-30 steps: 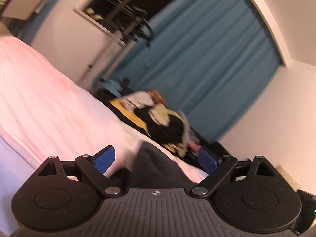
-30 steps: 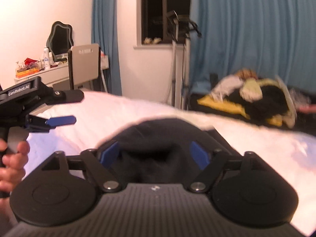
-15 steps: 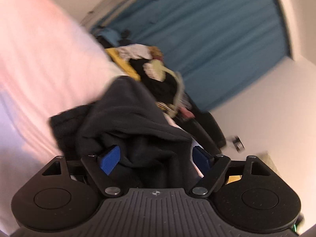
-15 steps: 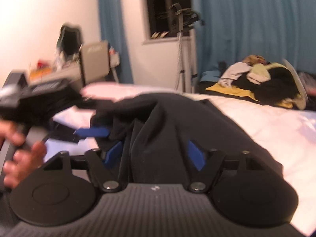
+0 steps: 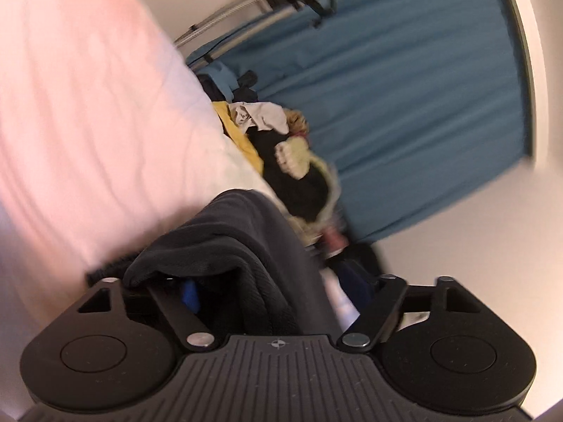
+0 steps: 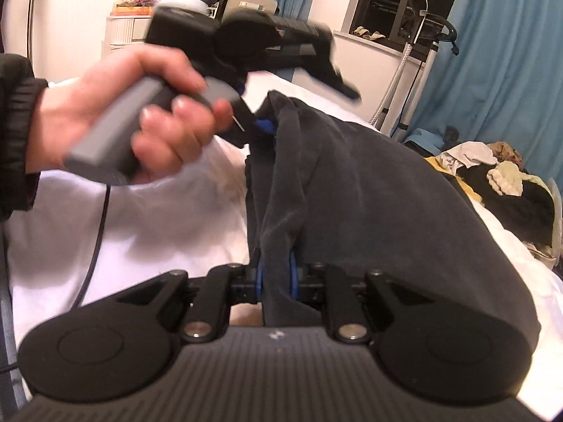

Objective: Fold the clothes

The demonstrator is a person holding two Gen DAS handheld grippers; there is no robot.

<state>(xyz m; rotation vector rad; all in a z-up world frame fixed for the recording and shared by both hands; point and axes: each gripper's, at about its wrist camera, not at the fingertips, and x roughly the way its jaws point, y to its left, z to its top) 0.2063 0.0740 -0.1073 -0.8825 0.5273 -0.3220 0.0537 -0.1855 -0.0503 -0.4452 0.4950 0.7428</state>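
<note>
Dark garment (image 6: 352, 190) is now hanging lifted above the bed (image 6: 147, 211); half a second ago it was bunched. Right gripper (image 6: 276, 279) is clamping its edge; left gripper (image 5: 278, 295) is apparently pinching another, readying a fold.

White walls, blue curtains (image 6: 499, 63), a dark window (image 6: 387, 3) and a white dresser (image 6: 123, 31) surround the bed (image 6: 140, 218).

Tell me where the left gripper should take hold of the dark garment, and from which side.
Grip the dark garment at its raised top edge, near the corner beside the left gripper, coming in from the left. There the cloth bunches into a thick hem that the jaws can close across, while the right gripper already pinches the near edge. The spread panel between them offers no edge to pinch.
</note>
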